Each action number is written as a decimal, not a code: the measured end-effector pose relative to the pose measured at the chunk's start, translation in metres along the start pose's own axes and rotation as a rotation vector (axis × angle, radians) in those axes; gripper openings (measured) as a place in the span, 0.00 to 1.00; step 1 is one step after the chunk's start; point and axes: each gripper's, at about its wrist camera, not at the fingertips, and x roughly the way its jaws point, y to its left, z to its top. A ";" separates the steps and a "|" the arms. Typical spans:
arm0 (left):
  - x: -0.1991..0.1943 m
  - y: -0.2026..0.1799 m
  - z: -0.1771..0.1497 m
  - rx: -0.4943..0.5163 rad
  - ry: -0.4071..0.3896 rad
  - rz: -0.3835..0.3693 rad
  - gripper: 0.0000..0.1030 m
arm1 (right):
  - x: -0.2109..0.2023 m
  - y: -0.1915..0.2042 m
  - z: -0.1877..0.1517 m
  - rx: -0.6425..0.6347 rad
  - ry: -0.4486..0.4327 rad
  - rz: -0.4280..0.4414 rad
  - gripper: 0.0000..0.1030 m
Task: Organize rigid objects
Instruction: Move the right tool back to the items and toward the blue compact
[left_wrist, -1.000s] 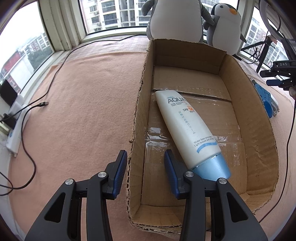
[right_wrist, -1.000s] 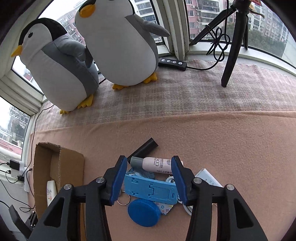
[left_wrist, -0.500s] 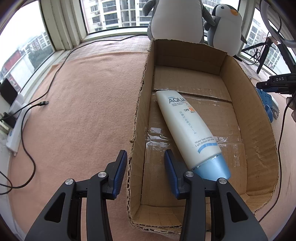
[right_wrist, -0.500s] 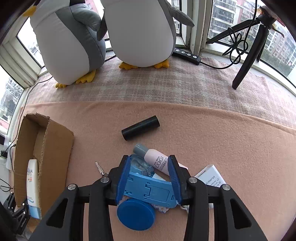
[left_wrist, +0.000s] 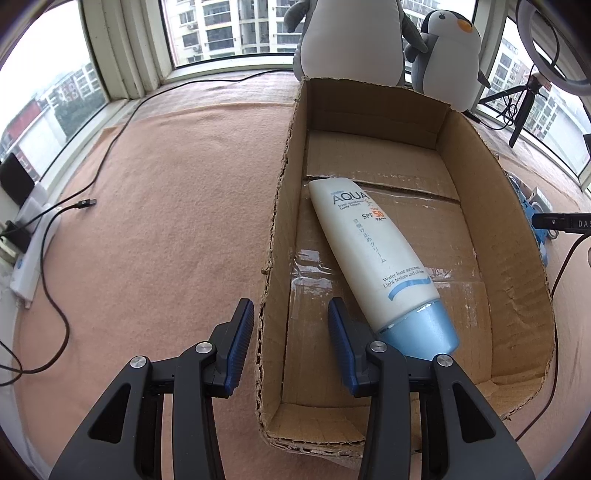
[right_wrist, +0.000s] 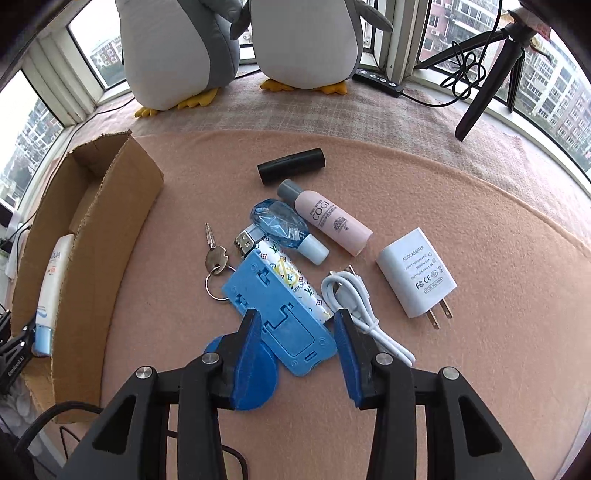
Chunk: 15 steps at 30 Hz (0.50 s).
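An open cardboard box (left_wrist: 491, 229) holds a white sunscreen tube (left_wrist: 369, 251) with a blue cap. My left gripper (left_wrist: 291, 332) is open, its fingers on either side of the box's left wall. In the right wrist view my right gripper (right_wrist: 297, 332) is open just above a pile on the peach blanket, its fingers either side of the near end of a blue phone stand (right_wrist: 273, 299). Around the stand lie a blue disc (right_wrist: 255, 384), a patterned lighter (right_wrist: 291, 277), a key (right_wrist: 216, 256), a blue bottle (right_wrist: 279, 221), a pink bottle (right_wrist: 328, 218), a black cylinder (right_wrist: 291, 170), a white adapter (right_wrist: 415, 273) and a white cable (right_wrist: 351, 299).
The box (right_wrist: 122, 206) stands left of the pile. Two plush penguins (right_wrist: 177, 48) sit at the window behind. A tripod (right_wrist: 487, 74) and a power strip (right_wrist: 376, 79) are at the far right. Loose black cables (left_wrist: 55, 221) trail along the blanket's left edge.
My right gripper has come down and closer over the pile, with the blue stand now between its fingers. The left gripper has barely moved.
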 end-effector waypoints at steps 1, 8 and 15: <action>0.000 0.000 0.000 -0.001 0.000 0.000 0.39 | 0.001 -0.001 -0.005 -0.003 0.008 0.004 0.36; -0.001 -0.002 -0.001 0.002 0.000 0.001 0.39 | -0.006 0.001 -0.030 -0.013 0.045 0.077 0.35; -0.001 -0.002 0.000 0.005 -0.001 0.005 0.39 | -0.018 -0.004 -0.026 0.042 -0.023 0.085 0.34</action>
